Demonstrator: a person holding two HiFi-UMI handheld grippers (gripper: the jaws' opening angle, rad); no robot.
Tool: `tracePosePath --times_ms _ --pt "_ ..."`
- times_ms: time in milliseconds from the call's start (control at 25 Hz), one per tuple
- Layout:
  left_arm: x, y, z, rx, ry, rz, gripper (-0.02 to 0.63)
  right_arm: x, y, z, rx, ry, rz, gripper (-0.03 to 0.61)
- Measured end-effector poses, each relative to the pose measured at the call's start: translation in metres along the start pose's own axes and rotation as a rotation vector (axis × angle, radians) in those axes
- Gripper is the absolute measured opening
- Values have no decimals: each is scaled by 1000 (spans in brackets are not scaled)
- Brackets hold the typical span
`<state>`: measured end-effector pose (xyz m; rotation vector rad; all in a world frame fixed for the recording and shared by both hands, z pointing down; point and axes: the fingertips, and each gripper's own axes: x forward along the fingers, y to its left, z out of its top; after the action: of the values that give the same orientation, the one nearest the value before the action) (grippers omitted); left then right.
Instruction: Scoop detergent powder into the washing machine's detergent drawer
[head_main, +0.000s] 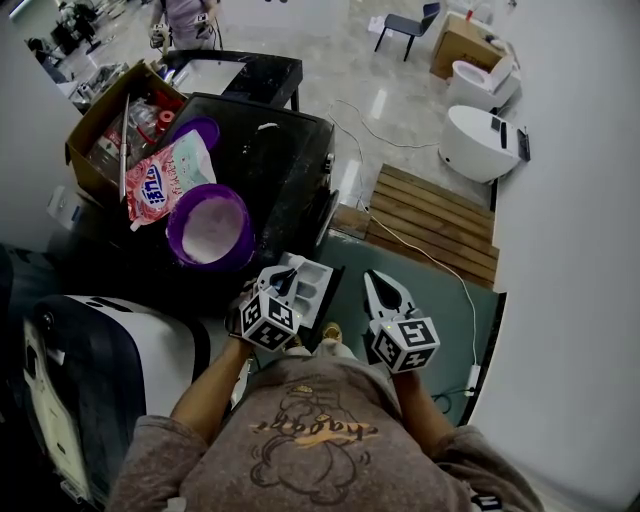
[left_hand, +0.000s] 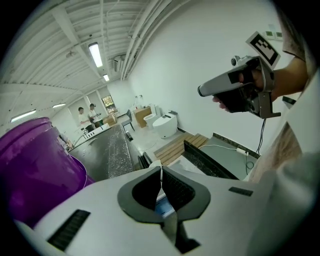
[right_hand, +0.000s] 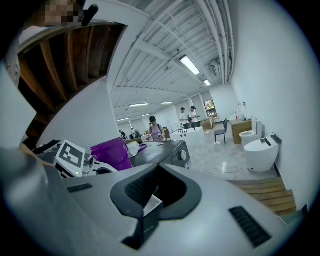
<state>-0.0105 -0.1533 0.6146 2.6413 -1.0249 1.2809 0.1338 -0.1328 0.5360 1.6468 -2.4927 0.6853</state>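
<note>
The black washing machine (head_main: 285, 170) carries a purple tub (head_main: 210, 228) holding white powder. A pink detergent bag (head_main: 160, 180) lies to the tub's left. The white detergent drawer (head_main: 312, 285) is pulled out at the machine's front corner. My left gripper (head_main: 283, 283) hovers over the drawer, and its jaws meet at the tips (left_hand: 161, 169) with nothing clearly between them. The tub (left_hand: 35, 170) looms at that view's left. My right gripper (head_main: 376, 284) is held to the right of the drawer, jaws together (right_hand: 157, 167). It faces the tub (right_hand: 111, 152) and the machine (right_hand: 165, 150).
A cardboard box (head_main: 105, 130) of items stands behind the bag, and a purple lid (head_main: 197, 130) lies beside it. A wooden slatted platform (head_main: 430, 220), two white toilets (head_main: 480, 140) and a cable lie to the right. A white and dark appliance (head_main: 100, 370) stands at lower left. People stand far back.
</note>
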Motion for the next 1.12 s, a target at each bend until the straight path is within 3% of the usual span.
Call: tracePosePath --times_ms 200,360,1120 --pt "-5 2 4 3 -9 10 25 0 -2 -2 -1 0 3 2" --pt "-12 5 9 -44 -37 20 25 1 -3 1 -5 -6 2 2" --pt "-96 48 63 -435 -381 82 25 -12 1 33 -30 -73 6 2"
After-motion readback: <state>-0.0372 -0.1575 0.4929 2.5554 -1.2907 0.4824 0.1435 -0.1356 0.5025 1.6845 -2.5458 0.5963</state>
